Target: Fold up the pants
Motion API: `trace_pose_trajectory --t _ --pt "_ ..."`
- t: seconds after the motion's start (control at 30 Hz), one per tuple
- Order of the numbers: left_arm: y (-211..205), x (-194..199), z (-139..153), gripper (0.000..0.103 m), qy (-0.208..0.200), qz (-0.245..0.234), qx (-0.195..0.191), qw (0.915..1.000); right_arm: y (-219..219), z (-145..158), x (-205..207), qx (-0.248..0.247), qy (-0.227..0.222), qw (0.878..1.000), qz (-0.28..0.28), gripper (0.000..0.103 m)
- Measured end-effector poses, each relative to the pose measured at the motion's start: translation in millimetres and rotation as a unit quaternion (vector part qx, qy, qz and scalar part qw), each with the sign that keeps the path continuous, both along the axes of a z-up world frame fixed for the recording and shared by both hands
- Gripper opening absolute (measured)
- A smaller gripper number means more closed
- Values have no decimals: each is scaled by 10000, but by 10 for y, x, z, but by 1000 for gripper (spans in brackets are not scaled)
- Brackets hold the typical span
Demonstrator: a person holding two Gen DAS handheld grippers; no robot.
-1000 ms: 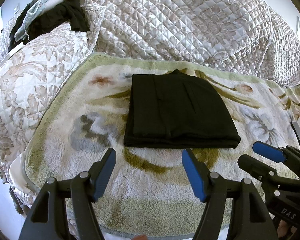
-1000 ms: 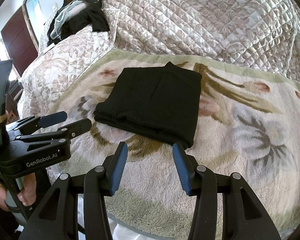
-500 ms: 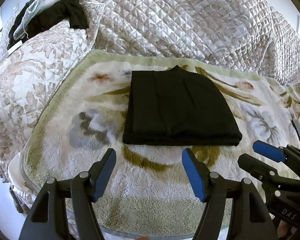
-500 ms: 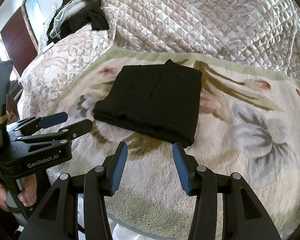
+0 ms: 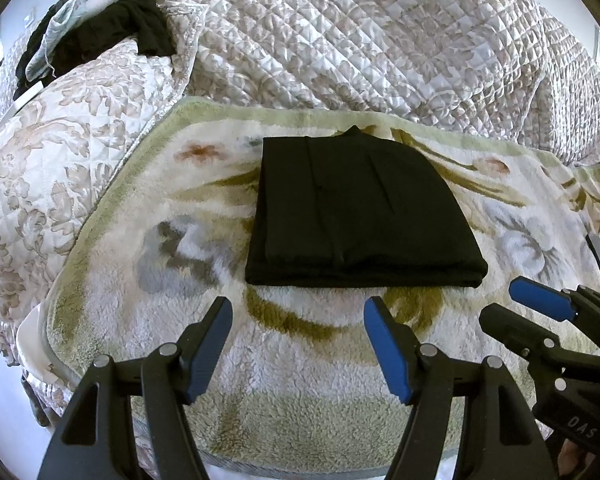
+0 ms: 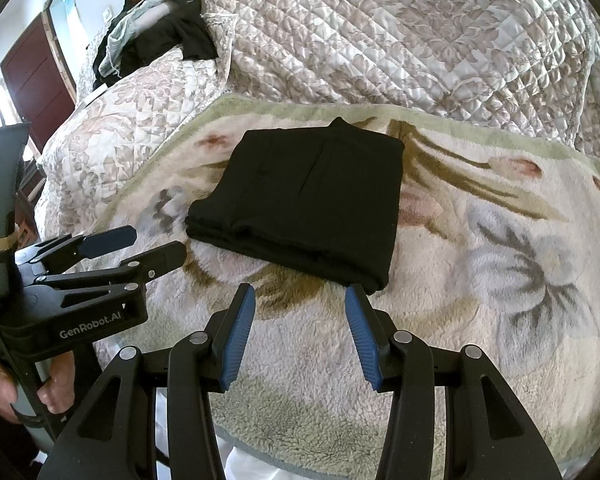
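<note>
Left wrist view: the left hand-held gripper (image 5: 298,344) tilts downward over a floral fleece blanket (image 5: 148,208) on the bed, jaws wide apart and empty; the folded black pants (image 5: 352,212) lie flat just beyond its tips. Right wrist view: the right hand-held gripper (image 6: 300,334), likewise tilted down, jaws parted and empty, hangs near the pants' (image 6: 312,200) near corner; a hand (image 6: 4,386) grips the left device's handle.
</note>
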State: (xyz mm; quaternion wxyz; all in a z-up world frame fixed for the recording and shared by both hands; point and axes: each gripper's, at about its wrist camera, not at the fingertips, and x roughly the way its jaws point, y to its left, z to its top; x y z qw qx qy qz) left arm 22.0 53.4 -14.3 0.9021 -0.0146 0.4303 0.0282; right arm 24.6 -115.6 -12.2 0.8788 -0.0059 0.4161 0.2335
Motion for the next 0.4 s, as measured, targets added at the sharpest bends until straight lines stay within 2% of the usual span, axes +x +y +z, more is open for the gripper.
trace_pose_trajectory --t 0.4 --pt "23 -6 1 71 -85 43 23 10000 -9 -23 -9 3 16 10000 4 48"
